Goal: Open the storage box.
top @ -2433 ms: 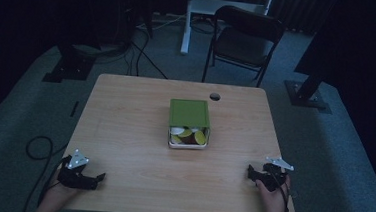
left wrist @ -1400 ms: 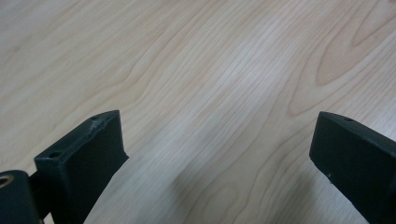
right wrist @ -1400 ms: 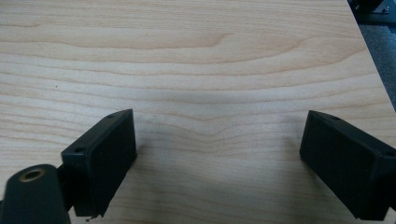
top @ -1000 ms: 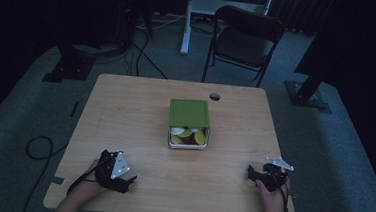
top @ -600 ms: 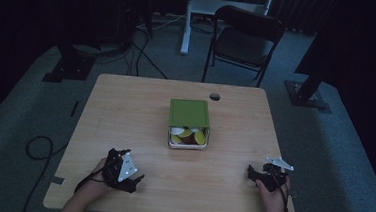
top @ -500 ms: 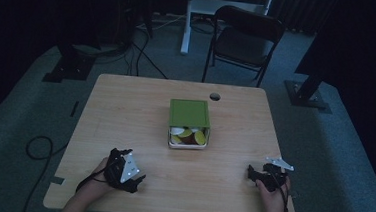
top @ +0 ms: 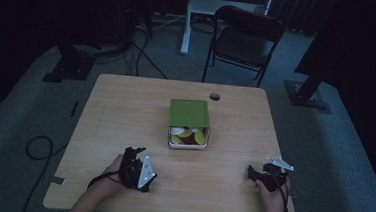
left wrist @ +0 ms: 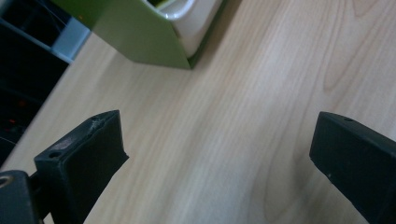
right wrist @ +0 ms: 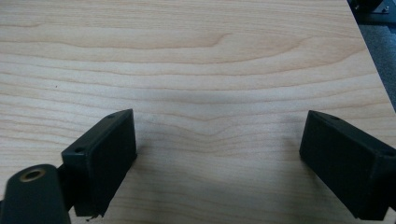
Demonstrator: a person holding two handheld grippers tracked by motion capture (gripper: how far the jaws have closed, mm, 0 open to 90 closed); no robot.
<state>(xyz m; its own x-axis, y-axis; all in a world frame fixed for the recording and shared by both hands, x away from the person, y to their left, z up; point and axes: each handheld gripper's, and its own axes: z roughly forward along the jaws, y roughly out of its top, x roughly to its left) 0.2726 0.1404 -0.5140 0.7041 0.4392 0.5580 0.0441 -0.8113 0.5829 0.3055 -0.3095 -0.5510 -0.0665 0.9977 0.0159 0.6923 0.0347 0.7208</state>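
Pale wooden table (top: pixel 125 111); green-lidded white square box (top: pixel 189 121) of yellow and white discs sits at centre. From the left gripper (top: pixel 135 165), jaws spread and empty, the box lies at 1 o'clock, nearer than to the right gripper (top: pixel 261 175), also spread, idle at 4 o'clock. Since earlier, the left gripper has travelled inward from the table's left edge.

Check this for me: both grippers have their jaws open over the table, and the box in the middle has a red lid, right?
Not quite. The lid of the box is green, as the high view shows. The rest holds: the left gripper and right gripper both have open jaws over the table.
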